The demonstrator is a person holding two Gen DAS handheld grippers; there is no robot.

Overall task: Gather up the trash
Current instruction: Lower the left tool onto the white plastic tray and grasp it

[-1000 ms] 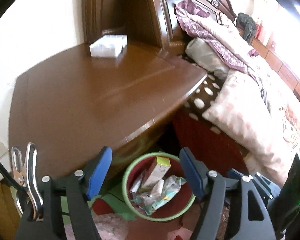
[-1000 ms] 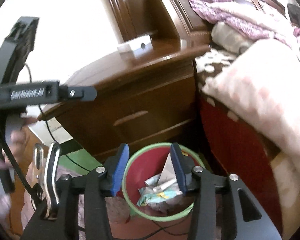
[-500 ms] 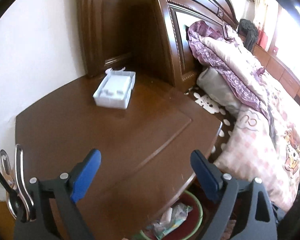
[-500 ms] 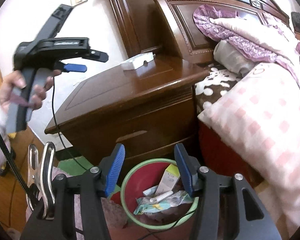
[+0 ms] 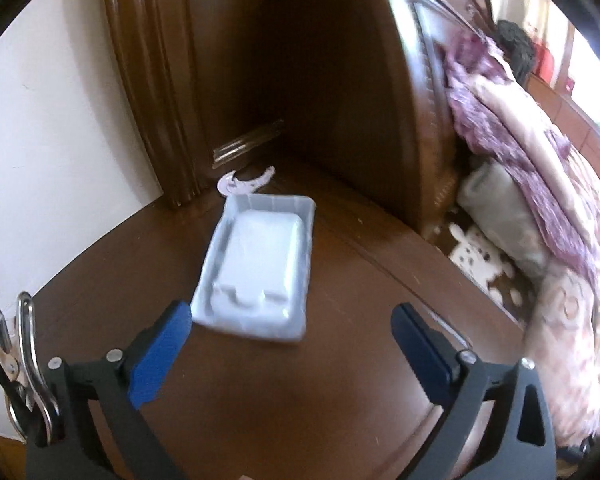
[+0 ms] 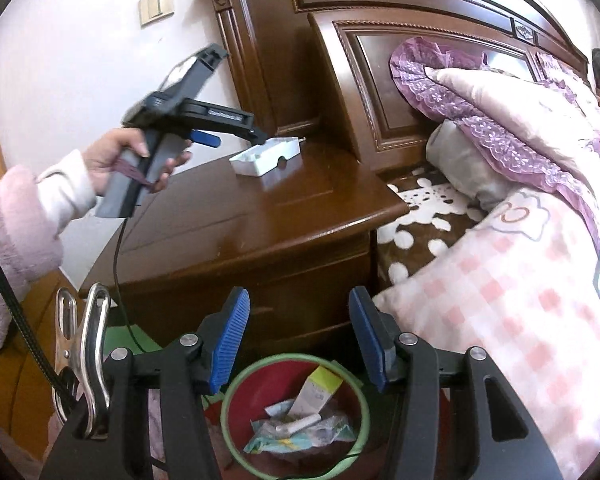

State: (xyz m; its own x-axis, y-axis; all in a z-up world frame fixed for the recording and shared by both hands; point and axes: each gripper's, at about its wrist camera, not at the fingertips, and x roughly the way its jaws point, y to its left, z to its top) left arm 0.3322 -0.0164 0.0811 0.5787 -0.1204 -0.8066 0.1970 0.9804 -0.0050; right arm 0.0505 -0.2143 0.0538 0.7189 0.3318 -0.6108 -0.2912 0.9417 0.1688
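Item: white plastic tray point(image 5: 256, 268), a thin moulded packaging insert with a raised centre and a low upturned rim, lying flat on the brown nightstand top point(image 5: 340, 380), back near the headboard point(image 5: 340, 80); a small pale scrap point(image 5: 246, 184) lies just behind it

Left: left gripper point(image 5: 288, 344) over the nightstand, pointing down at the tray; its jaws have just been opening and now stand wide, nothing between the blue pads, the tray's near edge just beyond the left pad point(image 5: 160, 356). In the right wrist view a hand point(image 6: 136, 160) holds this gripper point(image 6: 236, 136) next to the tray point(image 6: 266, 156)

Right: right gripper point(image 6: 300, 344) above the red bin point(image 6: 230, 400) with green rim on the floor by the bed; jaws have just opened a little and stand apart, empty. Bin already holds wrappers and a small carton point(image 6: 318, 390)

Handling, judged: tray likely very light, thin-walled, springy, smooth; will flex or crackle under pressure, may skid on polished wood if nudged. Best hold: pinch one rim wall, near short edge, one pad inside, one outside; spanning the full width looks less sure
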